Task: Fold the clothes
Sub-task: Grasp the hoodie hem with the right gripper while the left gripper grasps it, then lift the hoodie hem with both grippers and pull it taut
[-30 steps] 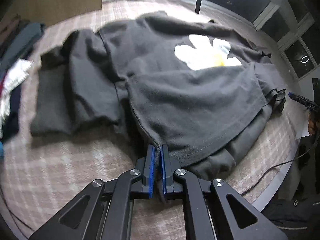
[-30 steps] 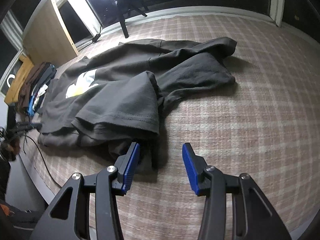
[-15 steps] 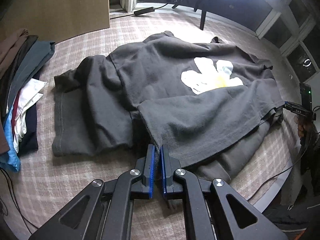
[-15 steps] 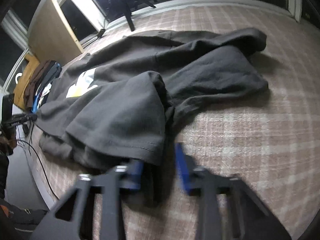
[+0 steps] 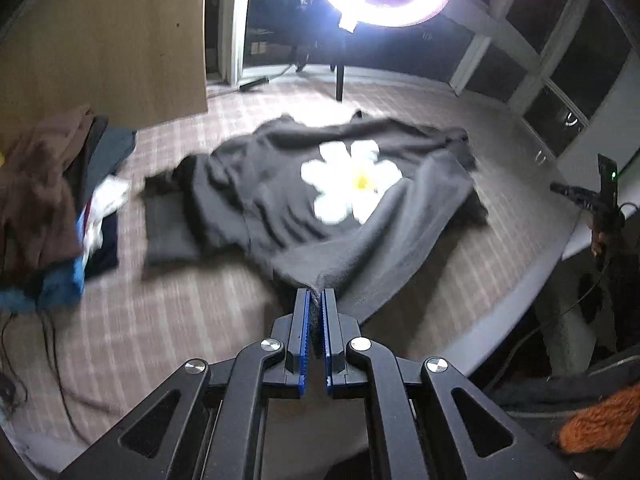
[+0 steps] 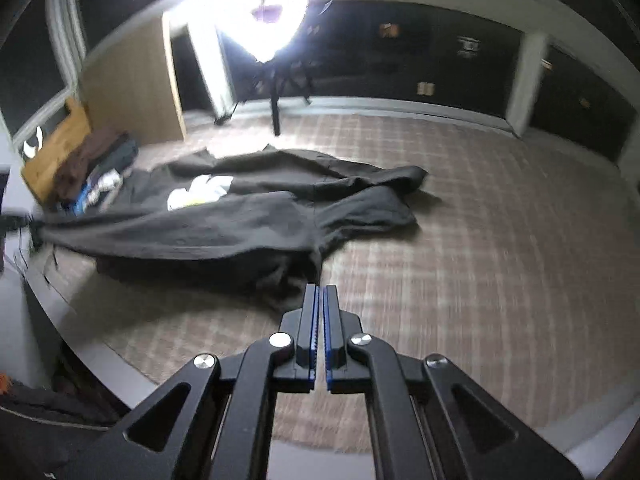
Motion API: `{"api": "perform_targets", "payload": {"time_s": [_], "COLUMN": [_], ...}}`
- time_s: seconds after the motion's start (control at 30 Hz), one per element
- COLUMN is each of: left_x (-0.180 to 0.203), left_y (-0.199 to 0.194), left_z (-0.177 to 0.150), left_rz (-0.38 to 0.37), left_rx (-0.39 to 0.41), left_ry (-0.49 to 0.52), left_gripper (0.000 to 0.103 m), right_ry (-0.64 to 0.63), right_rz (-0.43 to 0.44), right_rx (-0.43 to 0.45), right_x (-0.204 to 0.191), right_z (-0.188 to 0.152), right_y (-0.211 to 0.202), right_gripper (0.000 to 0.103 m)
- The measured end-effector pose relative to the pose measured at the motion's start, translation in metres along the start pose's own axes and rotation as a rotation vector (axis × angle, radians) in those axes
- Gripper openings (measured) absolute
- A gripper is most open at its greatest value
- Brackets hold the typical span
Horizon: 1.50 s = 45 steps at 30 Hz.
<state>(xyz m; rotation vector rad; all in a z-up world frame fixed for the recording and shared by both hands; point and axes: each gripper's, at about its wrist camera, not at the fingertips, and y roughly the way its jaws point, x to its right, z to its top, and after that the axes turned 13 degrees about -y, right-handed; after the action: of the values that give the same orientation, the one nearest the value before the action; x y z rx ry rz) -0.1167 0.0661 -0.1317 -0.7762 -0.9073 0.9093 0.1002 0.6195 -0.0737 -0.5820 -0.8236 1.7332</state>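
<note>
You have a black sweatshirt [image 5: 280,200] with a white flower print [image 5: 352,178] spread on the plaid-covered tabletop [image 5: 160,320], its near hem raised off the cloth. Your left gripper [image 5: 316,300] is clamped on one corner of that hem, with dark fabric plainly showing between the blue pads. Your right gripper [image 6: 320,296] has its fingers pressed nearly together at the other end of the hem, by the sleeve [image 6: 368,204]; the cloth seems to run into them, though blur makes that pinch less certain. Judge this garment as soft, thick and fairly heavy for clothing: it sags between your two holds and will drape rather than keep an edge. It should not slip much in the ribbed pads, but a thin pinch can pull out under its weight, so take both layers of the hem, well in from the corner. Keep the two holds level and taut so the fold line falls straight. A pile of other clothes [image 5: 60,208] lies at the left, apart from it.
</note>
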Motion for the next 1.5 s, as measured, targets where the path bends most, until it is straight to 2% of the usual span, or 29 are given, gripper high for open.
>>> {"api": "perform_targets", "payload": {"time_s": [0.1,0.13,0.27,0.3,0.33,0.43,0.6,0.8,0.9,0.97,1.0,1.07,1.1,1.23,1.3,1.4,1.5], "left_x": [-0.016,-0.023,-0.045,-0.050,-0.055,-0.064,-0.061,-0.070,-0.072,-0.074,-0.075,-0.076,-0.076,-0.070,-0.061,-0.046,-0.027], "left_y": [0.003,0.008,0.031,0.037,0.045,0.061,0.069,0.074,0.079,0.083,0.084,0.088,0.090,0.072,0.046,0.005,-0.028], "left_z": [-0.028,-0.035,-0.051,-0.053,-0.053,-0.050,-0.035,-0.021,-0.020,-0.020,-0.020,-0.019,-0.019,-0.009,-0.007,-0.018,-0.053], "left_rz": [0.006,0.009,0.029,0.038,0.047,0.068,0.083,0.091,0.097,0.094,0.093,0.093,0.090,0.049,0.009,-0.044,-0.079], "left_rx": [-0.021,-0.034,-0.096,-0.109,-0.126,-0.153,-0.162,-0.176,-0.186,-0.190,-0.191,-0.191,-0.190,-0.138,-0.085,-0.020,0.000], "left_ry": [-0.047,-0.071,-0.127,-0.137,-0.157,-0.183,-0.164,-0.185,-0.200,-0.209,-0.213,-0.218,-0.220,-0.199,-0.175,-0.137,-0.098], "left_gripper": [0.005,0.005,0.005,0.005,0.005,0.005,0.005,0.005,0.005,0.005,0.005,0.005,0.005,0.005,0.005,0.005,0.005], "right_ry": [0.041,0.020,-0.066,-0.087,-0.109,-0.163,-0.179,-0.164,-0.182,-0.194,-0.203,-0.231,-0.245,-0.252,-0.228,-0.177,-0.093], "right_rz": [0.002,0.011,0.049,0.059,0.068,0.101,0.154,0.248,0.266,0.279,0.278,0.252,0.239,0.159,0.124,0.067,0.018], "right_rx": [0.038,0.023,-0.035,-0.050,-0.065,-0.107,-0.160,-0.150,-0.162,-0.170,-0.174,-0.182,-0.187,-0.145,-0.108,-0.062,-0.080], "right_x": [-0.006,-0.010,-0.024,-0.028,-0.031,-0.039,-0.025,-0.018,-0.022,-0.025,-0.027,-0.034,-0.038,-0.039,-0.036,-0.040,-0.053], "right_z": [-0.018,-0.013,0.004,0.008,0.012,0.025,0.039,0.050,0.054,0.057,0.058,0.059,0.060,0.067,0.065,0.042,-0.010], "right_y": [0.013,0.026,0.078,0.091,0.104,0.142,0.187,0.208,0.218,0.225,0.227,0.227,0.227,0.180,0.134,0.054,-0.009], "right_gripper": [0.013,0.018,0.019,0.023,0.027,0.028,0.028,0.028,0.036,0.036,0.036,0.009,0.003,0.003,0.003,0.003,0.003]}}
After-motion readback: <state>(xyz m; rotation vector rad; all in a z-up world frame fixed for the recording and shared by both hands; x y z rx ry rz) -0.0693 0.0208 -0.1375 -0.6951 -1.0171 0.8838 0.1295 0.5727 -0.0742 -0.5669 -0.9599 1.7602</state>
